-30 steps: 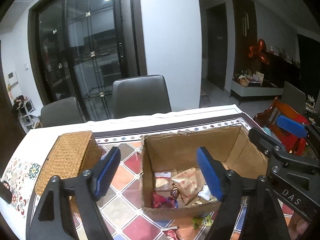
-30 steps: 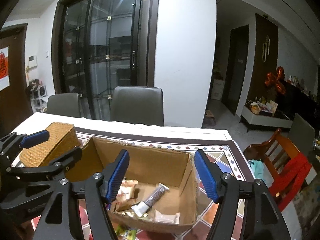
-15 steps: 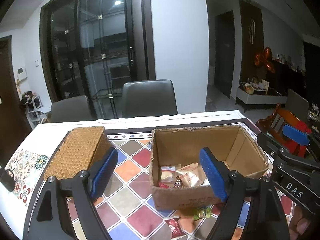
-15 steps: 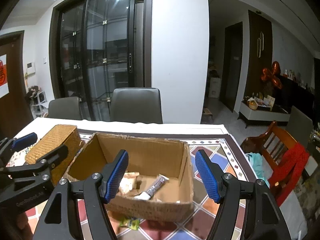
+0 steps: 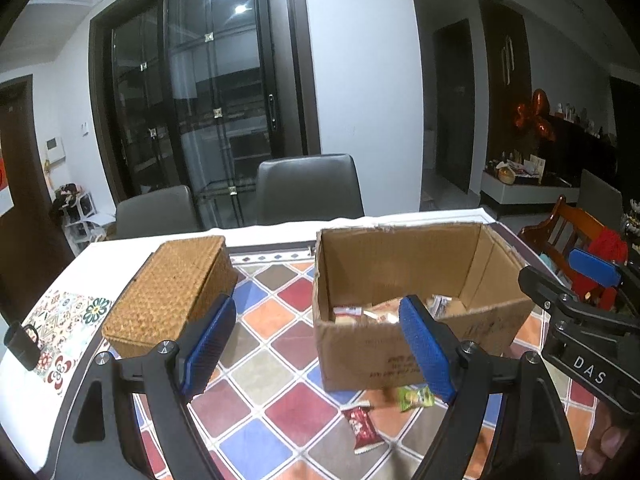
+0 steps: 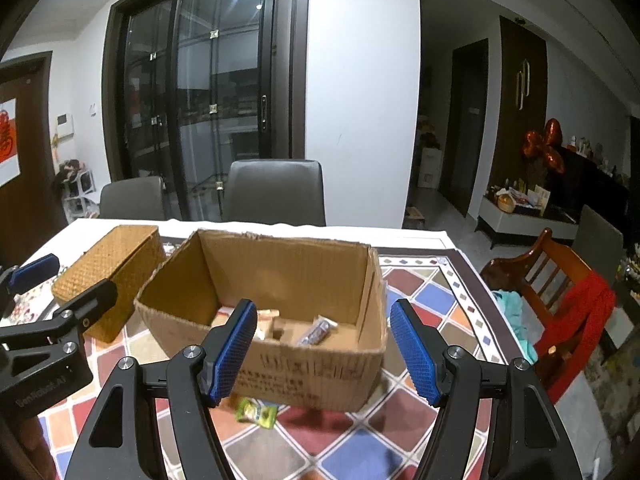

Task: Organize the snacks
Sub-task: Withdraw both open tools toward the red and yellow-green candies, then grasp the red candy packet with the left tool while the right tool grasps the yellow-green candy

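Centrally, a cardboard box (image 5: 416, 280) w/ several snacks (image 6: 316, 330) inside is set on the tiled table (image 5: 280, 344). A green packet (image 5: 416, 397) and a red packet (image 5: 362, 428) are left on the table just in front of it. A wicker basket (image 5: 176, 292) is placed to the box's left. Left gripper (image 5: 316, 356) and right gripper (image 6: 324, 354) are held above the near edge, jaws wide apart, nothing gripped.

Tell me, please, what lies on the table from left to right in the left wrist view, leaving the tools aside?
Black clip-like object → wicker basket → red snack packet → green snack packet. The cardboard box stands behind both packets, so it overlaps them and has no clean place in the order.
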### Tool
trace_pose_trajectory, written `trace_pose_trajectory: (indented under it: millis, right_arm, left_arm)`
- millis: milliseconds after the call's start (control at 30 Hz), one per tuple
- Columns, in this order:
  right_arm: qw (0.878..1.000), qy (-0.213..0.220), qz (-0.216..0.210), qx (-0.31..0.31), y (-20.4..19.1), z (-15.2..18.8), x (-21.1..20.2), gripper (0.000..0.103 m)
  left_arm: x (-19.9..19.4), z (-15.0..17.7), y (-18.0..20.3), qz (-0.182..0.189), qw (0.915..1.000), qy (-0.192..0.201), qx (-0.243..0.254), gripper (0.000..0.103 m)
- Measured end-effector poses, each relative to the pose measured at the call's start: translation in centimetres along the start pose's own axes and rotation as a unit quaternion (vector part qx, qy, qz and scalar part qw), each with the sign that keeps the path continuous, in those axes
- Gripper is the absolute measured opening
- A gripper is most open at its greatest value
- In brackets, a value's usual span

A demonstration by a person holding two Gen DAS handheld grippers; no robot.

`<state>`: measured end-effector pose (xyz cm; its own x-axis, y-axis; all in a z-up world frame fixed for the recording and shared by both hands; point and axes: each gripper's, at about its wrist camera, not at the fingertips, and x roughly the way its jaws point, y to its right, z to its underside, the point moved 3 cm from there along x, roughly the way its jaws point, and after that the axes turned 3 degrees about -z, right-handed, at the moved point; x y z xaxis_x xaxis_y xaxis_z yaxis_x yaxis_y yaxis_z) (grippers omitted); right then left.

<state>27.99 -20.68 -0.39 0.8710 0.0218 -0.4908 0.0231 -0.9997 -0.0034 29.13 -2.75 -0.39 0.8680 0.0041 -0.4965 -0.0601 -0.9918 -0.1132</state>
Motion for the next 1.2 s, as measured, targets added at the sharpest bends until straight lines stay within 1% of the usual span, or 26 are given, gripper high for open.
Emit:
trace_pose_trajectory:
  millis: [233,433,733,900,1200]
  right_arm:
    - [1.0,-0.013,-0.007,-0.007,-0.7,1.8,0.1,0.07]
    - [0.999,-0.033,-0.016,-0.014,-0.9,3.7,0.7,0.07]
    - [0.997,-0.056,-0.037,-0.034,-1.6,6.2,1.8,0.07]
    - [0.995,-0.074,-0.044,-0.042,-2.0,7.5,2.9,0.07]
    - [0.991,-0.114,-0.066,-0.037,-2.5,9.7,5.3,0.07]
  left_arm:
    - [0.2,2.3,0.0,-0.006,0.9999,-0.014,0.006,0.084]
    - [0.6,4.7,0.4,-0.008,0.9995,-0.026,0.015,0.084]
    - [2.1,8.3,1.5,-0.002,0.9984,-0.052,0.02,0.084]
    - [3.0,10.0,1.9,0.002,0.9979,-0.063,0.017,0.083]
    - [4.4,12.0,2.5,0.009,0.9968,-0.079,0.013,0.081]
